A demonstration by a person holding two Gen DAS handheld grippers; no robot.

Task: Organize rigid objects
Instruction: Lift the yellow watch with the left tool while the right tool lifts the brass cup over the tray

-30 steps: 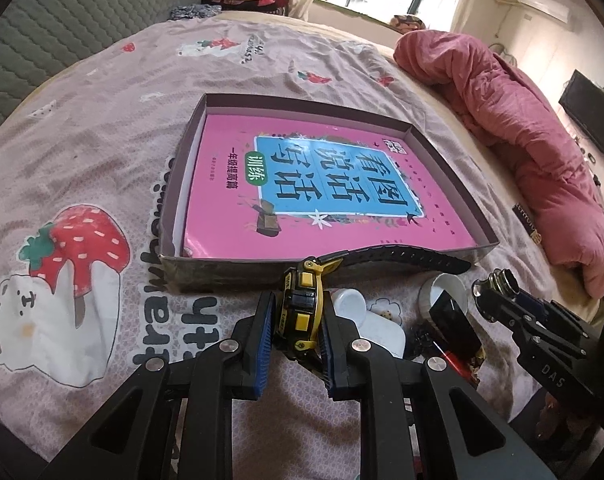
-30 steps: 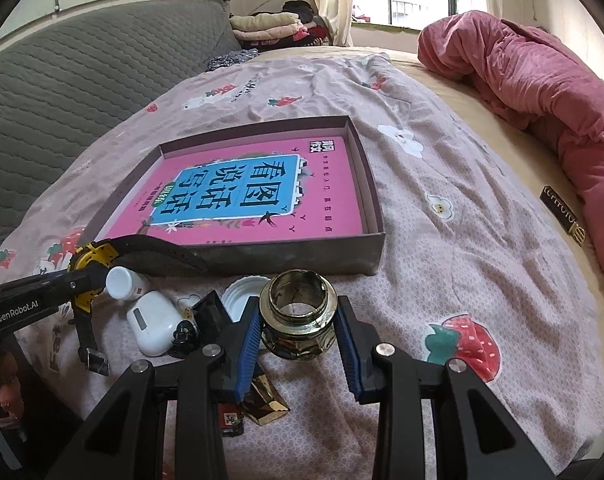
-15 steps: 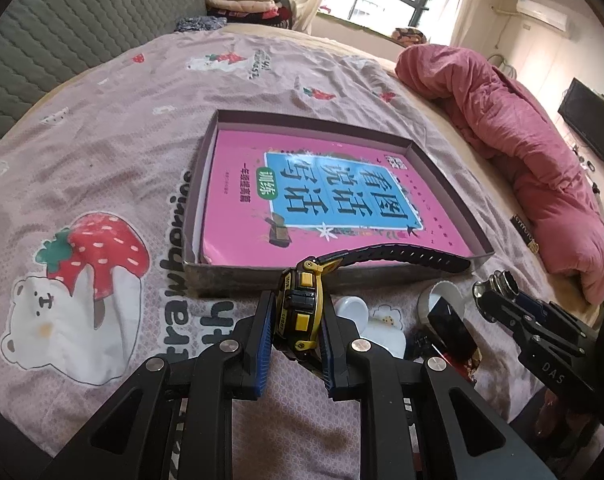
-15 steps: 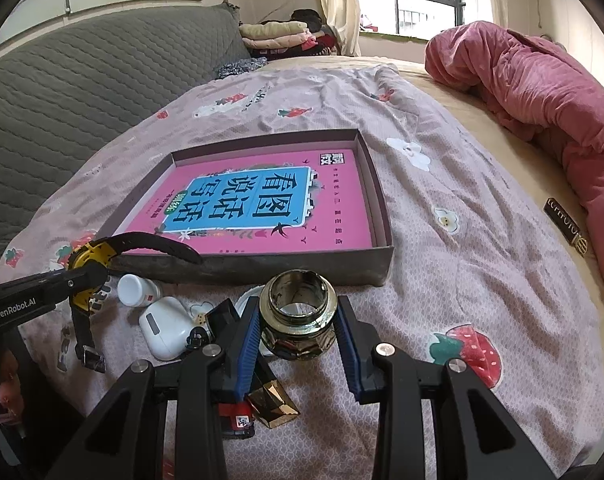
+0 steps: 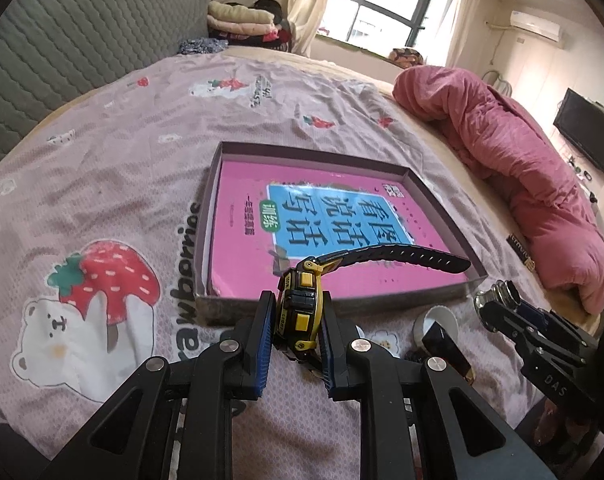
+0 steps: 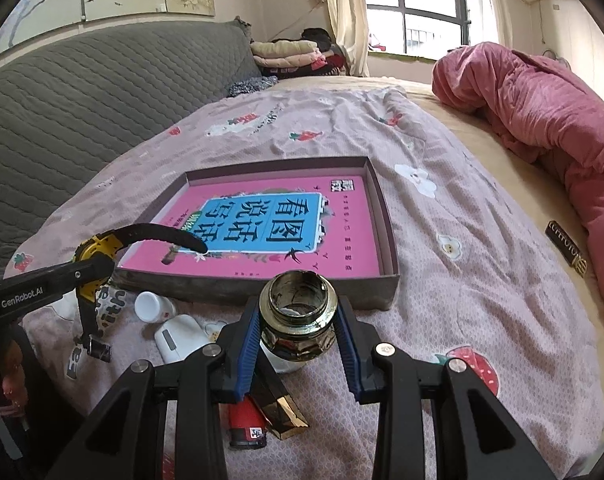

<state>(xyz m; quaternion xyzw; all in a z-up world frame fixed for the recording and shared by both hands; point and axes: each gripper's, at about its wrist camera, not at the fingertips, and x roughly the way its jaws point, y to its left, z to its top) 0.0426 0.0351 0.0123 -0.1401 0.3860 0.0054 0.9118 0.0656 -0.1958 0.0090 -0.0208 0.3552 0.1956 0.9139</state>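
Observation:
My left gripper (image 5: 294, 325) is shut on a yellow-and-black wristwatch (image 5: 300, 312), held above the bed just before the near wall of a shallow purple box (image 5: 210, 216); the strap (image 5: 397, 258) arches over the box. The box holds a pink book (image 5: 325, 216). My right gripper (image 6: 298, 328) is shut on a small gold-rimmed glass jar (image 6: 298, 322), held above the bed near the box's near wall (image 6: 375, 289). The watch also shows in the right wrist view (image 6: 96, 250).
On the bedsheet before the box lie a white pill bottle (image 6: 154, 307), a white earbud case (image 6: 180, 338), a red lighter (image 6: 246, 426), a black-and-gold block (image 6: 282, 404) and a white lid (image 5: 435, 320). A pink quilt (image 5: 513, 168) lies at the right. A dark small box (image 6: 565, 248) lies beside it.
Both grippers have risen with their objects; the box and bed look lower and farther. The watch strap now overhangs the box's near edge.

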